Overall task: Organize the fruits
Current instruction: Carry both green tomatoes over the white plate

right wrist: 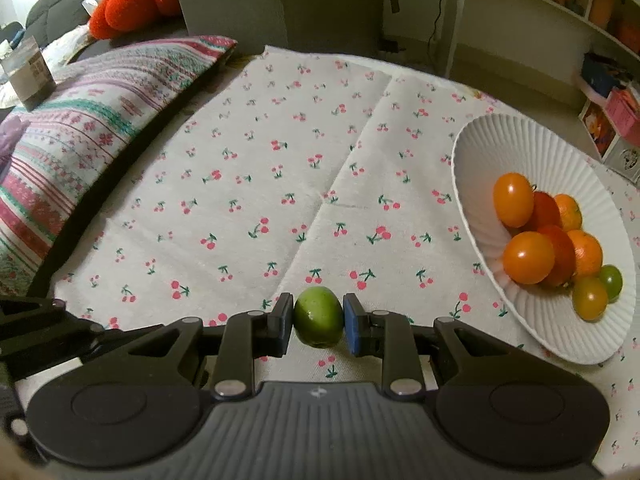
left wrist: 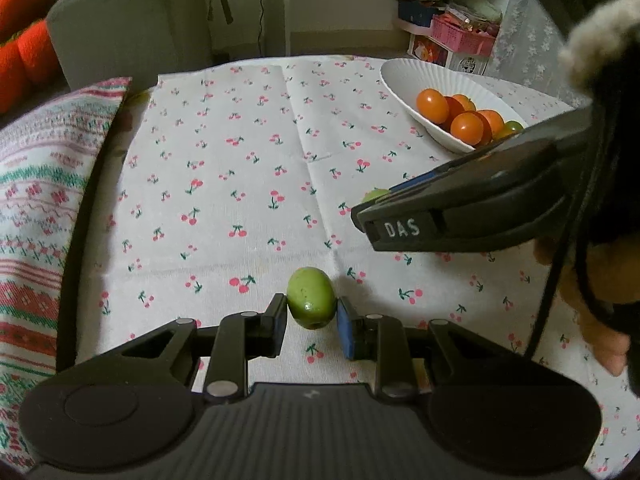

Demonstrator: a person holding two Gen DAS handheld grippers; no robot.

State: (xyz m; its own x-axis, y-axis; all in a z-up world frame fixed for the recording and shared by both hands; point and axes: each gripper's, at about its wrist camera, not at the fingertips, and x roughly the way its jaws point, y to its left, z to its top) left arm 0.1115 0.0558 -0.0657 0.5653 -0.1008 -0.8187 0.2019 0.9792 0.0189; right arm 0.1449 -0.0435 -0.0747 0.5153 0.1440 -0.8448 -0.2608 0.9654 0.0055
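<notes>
Both jaws pinch: left gripper [left wrist: 311, 317] and right gripper [right wrist: 319, 323] each hold a green fruit [left wrist: 311, 298], while orange fruits [right wrist: 528, 256] already fill the white bowl [right wrist: 480, 152], so only these remain.

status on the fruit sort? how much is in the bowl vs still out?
Done: several orange fruits and a couple of greenish ones lie in the white bowl. In hand: the left gripper and right gripper each pinch a green fruit. Left: getting both into the bowl; no other loose fruit visible.

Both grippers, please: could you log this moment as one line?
left gripper: shut on green fruit | right gripper: shut on second green fruit | white bowl: orange fruits
</notes>
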